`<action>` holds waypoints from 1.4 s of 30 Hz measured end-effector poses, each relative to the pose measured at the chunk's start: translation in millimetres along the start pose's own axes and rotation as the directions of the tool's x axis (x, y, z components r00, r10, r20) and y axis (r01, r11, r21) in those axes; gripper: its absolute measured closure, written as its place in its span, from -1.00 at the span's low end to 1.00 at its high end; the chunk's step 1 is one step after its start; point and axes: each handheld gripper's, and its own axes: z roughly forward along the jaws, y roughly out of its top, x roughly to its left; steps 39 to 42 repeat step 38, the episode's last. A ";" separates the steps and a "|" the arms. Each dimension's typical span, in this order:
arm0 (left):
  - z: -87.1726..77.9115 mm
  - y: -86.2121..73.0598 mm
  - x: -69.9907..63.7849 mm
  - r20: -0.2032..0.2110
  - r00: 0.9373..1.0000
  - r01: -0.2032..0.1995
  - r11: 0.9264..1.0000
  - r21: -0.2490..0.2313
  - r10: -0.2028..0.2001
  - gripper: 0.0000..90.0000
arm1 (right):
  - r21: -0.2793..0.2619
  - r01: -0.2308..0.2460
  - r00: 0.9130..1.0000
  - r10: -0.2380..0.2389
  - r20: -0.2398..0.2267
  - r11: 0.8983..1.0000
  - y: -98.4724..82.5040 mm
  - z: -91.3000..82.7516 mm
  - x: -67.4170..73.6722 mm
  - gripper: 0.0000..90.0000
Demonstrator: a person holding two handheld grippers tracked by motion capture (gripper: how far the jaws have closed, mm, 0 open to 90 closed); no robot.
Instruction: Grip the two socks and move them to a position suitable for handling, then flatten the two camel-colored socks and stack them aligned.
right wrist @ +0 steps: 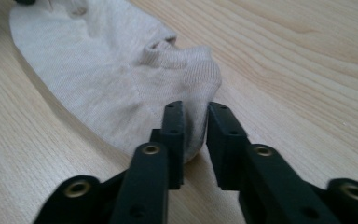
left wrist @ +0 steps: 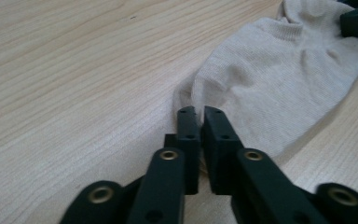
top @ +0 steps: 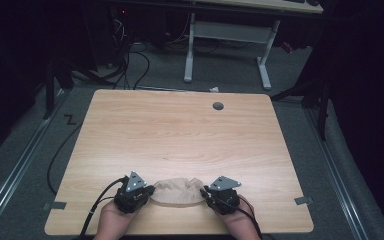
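black jaws of the left gripper (left wrist: 200, 114) stand a narrow slit apart at one end of a beige ankle sock (left wrist: 279, 88), not pressing it. the right gripper (right wrist: 196, 109) has its jaws slightly parted with the other end's cloth loose between them. the sock lies flat between both on the wooden table (top: 180, 130), near its front edge.
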 end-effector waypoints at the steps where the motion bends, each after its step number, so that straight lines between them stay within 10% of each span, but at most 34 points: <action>1: -0.9 0.4 0.7 0.003 1.000 -0.003 1.000 -0.005 0.003 0.77 | -0.009 -0.005 1.000 0.005 0.001 1.000 0.6 -1.2 -0.4 0.59; 10: -15.4 7.0 21.0 -0.065 0.998 -0.001 0.994 -0.108 -0.006 0.31 | -0.125 -0.069 0.996 0.075 0.045 0.990 10.9 -16.1 -16.7 0.36; 13: -19.5 5.6 37.3 -0.189 0.981 -0.054 0.993 -0.102 0.034 0.16 | -0.141 -0.062 0.992 0.076 0.097 0.988 9.8 -16.0 -28.5 0.33; 16: -24.8 1.7 59.4 -0.252 0.968 -0.018 0.995 -0.098 -0.008 0.10 | -0.158 -0.101 0.980 0.125 0.155 0.982 3.9 -18.9 -48.6 0.26; 27: -27.0 -10.2 95.7 -0.267 0.958 0.091 0.994 -0.068 -0.106 0.03 | -0.146 -0.240 0.929 0.271 0.252 0.960 -37.9 -21.6 -104.6 0.19; 42: -25.6 -11.5 87.3 -0.214 0.972 0.089 0.994 -0.066 -0.101 0.00 | -0.160 -0.218 0.937 0.253 0.242 0.963 -29.9 -19.3 -98.2 0.15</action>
